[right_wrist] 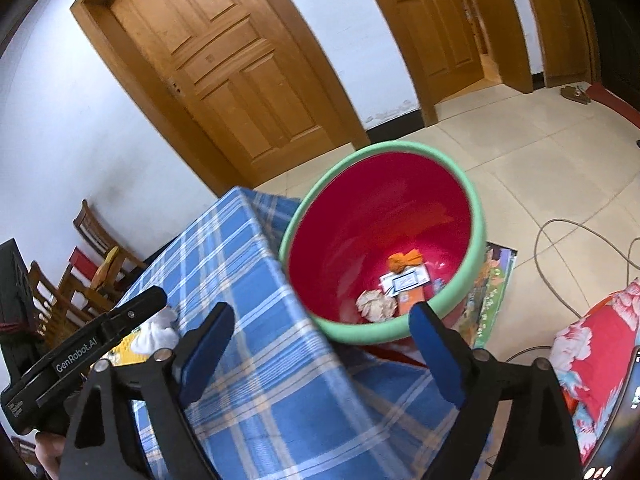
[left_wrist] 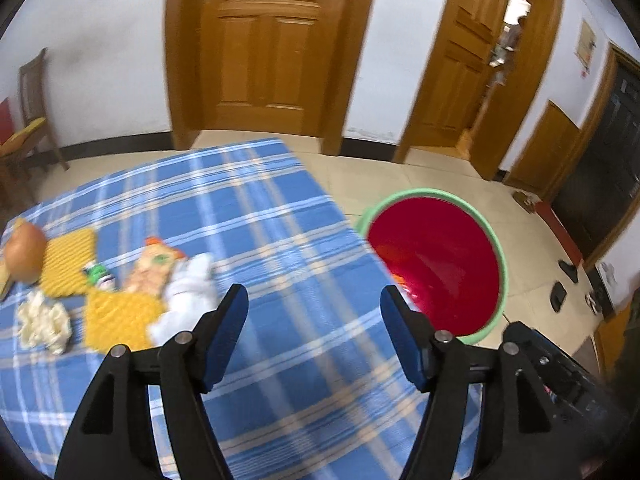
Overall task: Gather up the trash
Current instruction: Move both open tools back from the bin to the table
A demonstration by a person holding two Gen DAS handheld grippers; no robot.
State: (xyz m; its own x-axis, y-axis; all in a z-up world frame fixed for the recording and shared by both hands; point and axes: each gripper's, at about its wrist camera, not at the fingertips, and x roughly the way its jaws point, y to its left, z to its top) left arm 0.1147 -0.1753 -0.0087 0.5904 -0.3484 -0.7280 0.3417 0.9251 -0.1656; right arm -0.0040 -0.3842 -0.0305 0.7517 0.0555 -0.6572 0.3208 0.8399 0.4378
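Two grippers, left gripper (left_wrist: 314, 304) and right gripper (right_wrist: 322, 322), hang wide apart, holding nothing. Crumpled paper (right_wrist: 374, 304) lies inside the red bin (right_wrist: 478, 216) beside the table (left_wrist: 260, 216).

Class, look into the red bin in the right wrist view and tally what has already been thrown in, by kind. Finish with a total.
Crumpled paper ball: 1
Orange scrap: 1
White printed card: 1
Orange packet: 1
Total in the red bin: 4 that can be made out; anything under the near rim is hidden.

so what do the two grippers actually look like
Both the left gripper and right gripper have black angular plastic linkages with silver pivot pins and flat blue pads. The left one's body carries white "GenRobot.AI" lettering, seen from the right wrist view.
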